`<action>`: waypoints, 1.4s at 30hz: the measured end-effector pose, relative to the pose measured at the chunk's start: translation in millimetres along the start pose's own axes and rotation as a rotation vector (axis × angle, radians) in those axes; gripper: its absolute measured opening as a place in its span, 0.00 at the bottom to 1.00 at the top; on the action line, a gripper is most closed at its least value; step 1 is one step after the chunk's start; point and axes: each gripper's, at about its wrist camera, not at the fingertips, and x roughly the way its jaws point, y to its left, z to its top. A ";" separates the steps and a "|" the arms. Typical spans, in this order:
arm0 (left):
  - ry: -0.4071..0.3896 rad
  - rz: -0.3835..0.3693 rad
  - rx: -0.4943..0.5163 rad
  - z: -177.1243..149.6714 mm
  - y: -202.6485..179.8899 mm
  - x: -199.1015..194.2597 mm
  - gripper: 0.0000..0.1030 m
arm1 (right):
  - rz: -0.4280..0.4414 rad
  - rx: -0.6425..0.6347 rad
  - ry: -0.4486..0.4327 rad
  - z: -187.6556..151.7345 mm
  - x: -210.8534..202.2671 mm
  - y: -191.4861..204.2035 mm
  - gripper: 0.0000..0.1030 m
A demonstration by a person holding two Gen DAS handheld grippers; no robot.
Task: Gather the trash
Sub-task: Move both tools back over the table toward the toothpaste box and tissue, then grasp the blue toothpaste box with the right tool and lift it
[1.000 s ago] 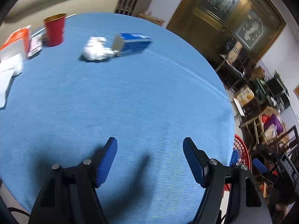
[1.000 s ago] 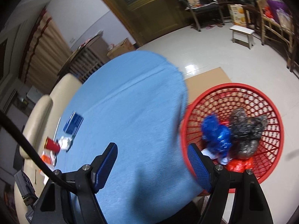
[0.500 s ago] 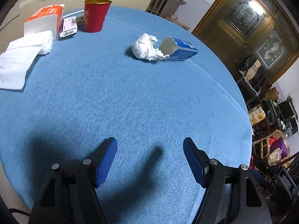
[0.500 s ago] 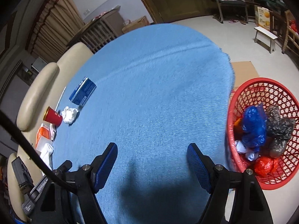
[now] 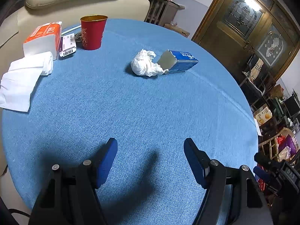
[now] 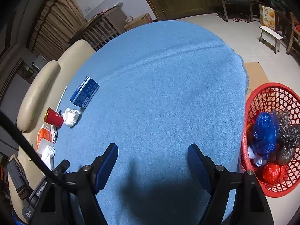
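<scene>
A crumpled tissue [image 5: 144, 64] lies on the blue desk [image 5: 131, 108], touching a blue carton [image 5: 179, 61] on its side. A red cup [image 5: 92, 31] stands near. The red basket [image 6: 271, 101] sits on the floor beside the desk. The left hand-held gripper [image 5: 150, 150] and the right hand-held gripper [image 6: 152, 155] both gape, empty.

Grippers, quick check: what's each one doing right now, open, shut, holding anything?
Left gripper: open, holding nothing, over the blue tablecloth.
Right gripper: open, holding nothing, also above the tablecloth.
</scene>
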 end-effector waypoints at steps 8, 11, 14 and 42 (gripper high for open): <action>-0.004 0.005 -0.014 1.5 6.6 -2.9 0.72 | 0.030 -0.032 0.018 10.9 12.8 23.6 0.78; -0.006 0.008 -0.020 2.4 9.5 -3.1 0.72 | 0.038 -0.043 0.036 10.7 20.8 32.6 0.78; -0.004 0.010 -0.023 2.8 11.7 -1.6 0.72 | 0.046 -0.055 0.053 11.1 28.7 41.9 0.78; 0.001 0.063 -0.075 24.2 37.9 20.2 0.72 | 0.123 -0.043 0.081 67.4 104.7 112.8 0.78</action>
